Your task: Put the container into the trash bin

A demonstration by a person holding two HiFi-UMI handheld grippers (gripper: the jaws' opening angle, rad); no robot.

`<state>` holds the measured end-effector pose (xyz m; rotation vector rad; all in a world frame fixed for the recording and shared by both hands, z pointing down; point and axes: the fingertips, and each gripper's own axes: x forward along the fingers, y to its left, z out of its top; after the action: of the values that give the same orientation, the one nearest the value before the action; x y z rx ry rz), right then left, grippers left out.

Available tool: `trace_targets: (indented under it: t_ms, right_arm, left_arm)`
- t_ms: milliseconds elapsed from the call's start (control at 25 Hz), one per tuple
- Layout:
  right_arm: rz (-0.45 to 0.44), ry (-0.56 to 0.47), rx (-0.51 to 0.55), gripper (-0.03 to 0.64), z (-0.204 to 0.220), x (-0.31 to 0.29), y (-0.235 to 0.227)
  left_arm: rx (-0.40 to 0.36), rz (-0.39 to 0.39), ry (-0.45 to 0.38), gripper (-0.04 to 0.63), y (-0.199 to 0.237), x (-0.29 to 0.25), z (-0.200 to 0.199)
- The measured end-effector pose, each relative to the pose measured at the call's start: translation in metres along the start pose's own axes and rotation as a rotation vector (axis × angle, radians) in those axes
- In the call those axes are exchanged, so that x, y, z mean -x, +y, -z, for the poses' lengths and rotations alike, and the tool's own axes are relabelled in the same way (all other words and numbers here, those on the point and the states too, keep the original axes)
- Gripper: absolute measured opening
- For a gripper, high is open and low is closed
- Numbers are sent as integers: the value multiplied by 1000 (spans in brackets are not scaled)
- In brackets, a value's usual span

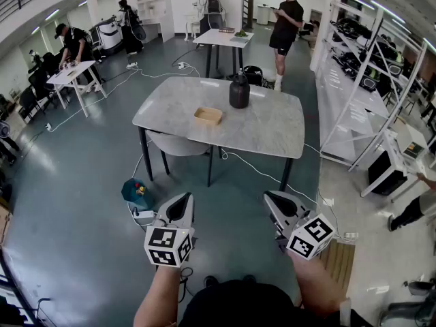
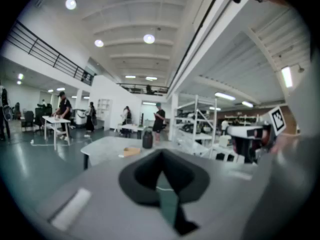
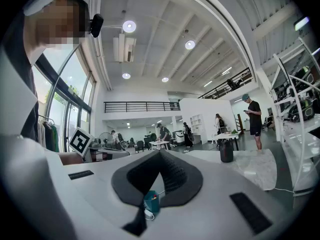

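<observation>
The small teal trash bin (image 1: 136,191) stood on the floor (image 1: 75,176) near left, beside the left gripper (image 1: 181,199), clenched on nothing; the shallow tan rectangular container (image 1: 208,116) lay farther off on the grey stone-topped table (image 1: 272,129), and the right gripper (image 1: 272,197) was likewise closed, empty. Doing this well probably meant stepping closer, parting one gripper's jaws and taking the container's rim squarely. No brand or writing was legible.

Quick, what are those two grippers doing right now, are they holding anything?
Left gripper: closed, holding nothing.
Right gripper: closed, holding nothing.
</observation>
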<state>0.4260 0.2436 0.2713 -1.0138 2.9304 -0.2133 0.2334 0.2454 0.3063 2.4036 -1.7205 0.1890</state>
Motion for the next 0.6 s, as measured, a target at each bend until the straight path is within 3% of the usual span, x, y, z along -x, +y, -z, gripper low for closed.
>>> trace_targets:
  t_ms: [600]
  right_arm:
    - [-6,10,-21,-9,2,-23,20]
  left_arm:
    - [22,-7,-15,8,30,19,1]
